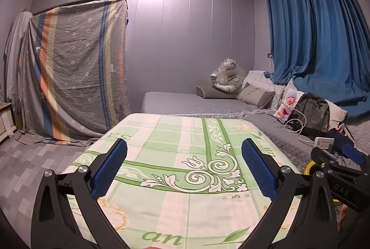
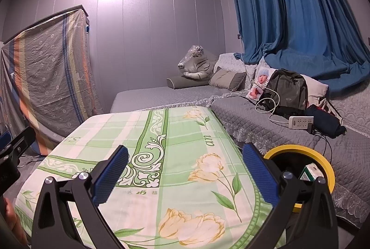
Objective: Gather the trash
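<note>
My left gripper (image 1: 184,164) is open and empty above a table covered with a green floral cloth (image 1: 175,133). My right gripper (image 2: 185,170) is open and empty above the same cloth (image 2: 161,133). A yellow-rimmed bin (image 2: 323,163) stands to the right of the table, just beyond my right finger, with a green-and-white carton (image 2: 308,173) inside it. In the left wrist view only a bit of the bin's yellow rim (image 1: 308,167) shows behind my right gripper (image 1: 335,165). No loose trash shows on the cloth.
A grey bed (image 2: 161,94) with pillows and a wrapped plush tiger (image 2: 196,63) lies behind the table. A backpack (image 2: 289,91), power strip (image 2: 300,121) and cables sit on the grey quilt at right. Blue curtains (image 2: 289,6) hang behind. A cloth-draped wardrobe (image 1: 76,68) stands left.
</note>
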`<state>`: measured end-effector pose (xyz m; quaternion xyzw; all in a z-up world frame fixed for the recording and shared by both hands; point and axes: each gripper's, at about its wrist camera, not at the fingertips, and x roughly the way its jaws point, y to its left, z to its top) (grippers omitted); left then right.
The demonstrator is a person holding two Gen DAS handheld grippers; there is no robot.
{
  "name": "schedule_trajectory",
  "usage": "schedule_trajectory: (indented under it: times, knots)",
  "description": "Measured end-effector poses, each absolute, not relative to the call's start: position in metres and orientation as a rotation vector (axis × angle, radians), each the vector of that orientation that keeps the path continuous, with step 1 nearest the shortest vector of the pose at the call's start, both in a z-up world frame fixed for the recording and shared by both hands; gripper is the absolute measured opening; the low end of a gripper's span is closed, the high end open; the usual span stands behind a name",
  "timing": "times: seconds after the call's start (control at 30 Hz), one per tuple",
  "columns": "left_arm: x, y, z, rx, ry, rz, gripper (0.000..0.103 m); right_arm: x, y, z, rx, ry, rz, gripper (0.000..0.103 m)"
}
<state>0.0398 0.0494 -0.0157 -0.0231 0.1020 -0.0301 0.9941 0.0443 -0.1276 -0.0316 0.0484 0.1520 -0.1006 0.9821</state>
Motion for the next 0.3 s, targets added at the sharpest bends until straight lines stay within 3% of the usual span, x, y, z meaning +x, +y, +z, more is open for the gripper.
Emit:
schedule_trajectory:
  times: [0.3]
  knots:
    - [0.0427,0.0506,-0.0150,-0.048,0.211,-0.049,0.095,0.0447,-0.1277,-0.0317,0.098,0.311,-0.201,0.096]
